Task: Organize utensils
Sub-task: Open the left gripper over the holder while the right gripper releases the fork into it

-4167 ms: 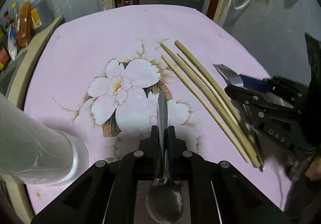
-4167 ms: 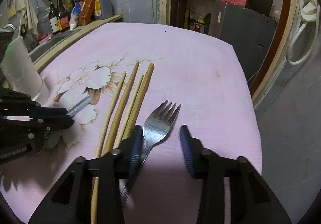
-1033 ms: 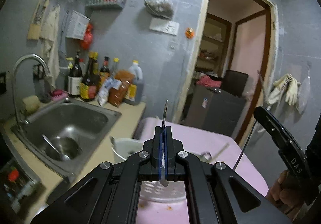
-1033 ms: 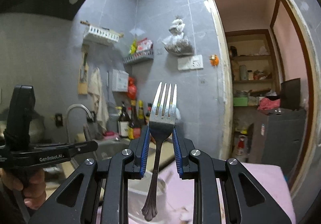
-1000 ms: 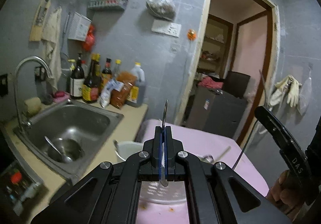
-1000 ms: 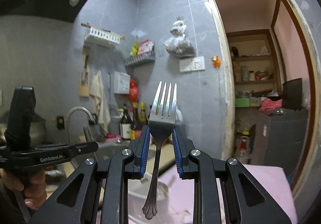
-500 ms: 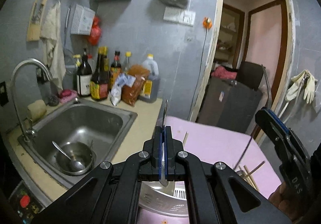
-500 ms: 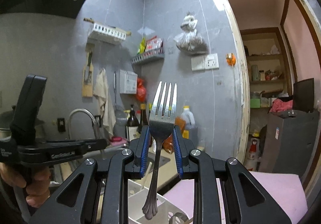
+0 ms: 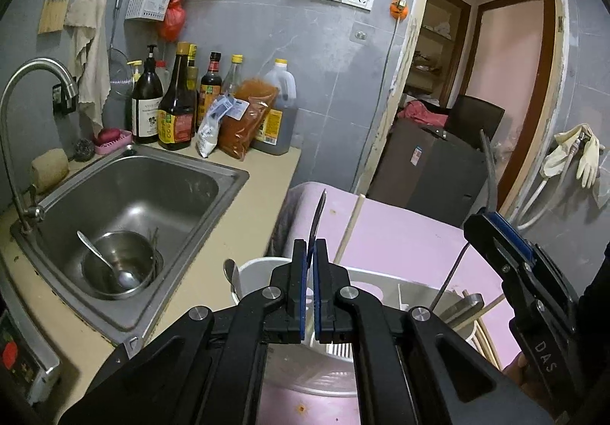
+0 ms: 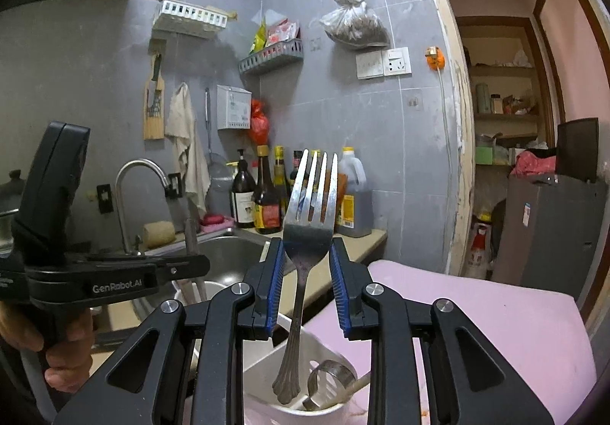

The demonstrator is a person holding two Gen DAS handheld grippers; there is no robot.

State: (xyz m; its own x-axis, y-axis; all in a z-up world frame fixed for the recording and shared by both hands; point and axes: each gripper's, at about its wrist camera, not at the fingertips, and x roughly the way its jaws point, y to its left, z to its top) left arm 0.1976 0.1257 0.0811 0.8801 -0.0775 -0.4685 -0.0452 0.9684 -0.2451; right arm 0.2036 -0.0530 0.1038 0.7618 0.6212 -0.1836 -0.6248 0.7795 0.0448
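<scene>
Reading "GenRobot.AI" in white on the left gripper [image 10: 198, 265] and "DAS" on the right gripper [image 9: 495, 230] is easy; the labels on the sauce bottles [image 9: 175, 108] by the sink [image 9: 126, 192] are too small to make out. The right gripper holds a steel fork [image 10: 310, 204] upright, 4 tines up and its scalloped handle end hanging down into a white utensil holder [image 10: 331, 348]; its jaws have just been easing apart, yet the blue pads [image 10: 276, 272] still touch the fork's neck on both sides. The left gripper is clenched on a spoon [image 9: 318, 211] seen edge-on, its thin handle rising above the fingertips while the bowl end stays hidden behind the fingers, above the same white holder [image 9: 251, 265]. That holder stands on the table [image 9: 400, 230] under a pink cloth and carries a metal ring-shaped piece [image 10: 328, 375], a pale chopstick [image 9: 349, 226] leaning out and another spoon [image 9: 230, 272]. Down in the sink, a steel bowl [image 9: 118, 265] holds 1 more spoon.
</scene>
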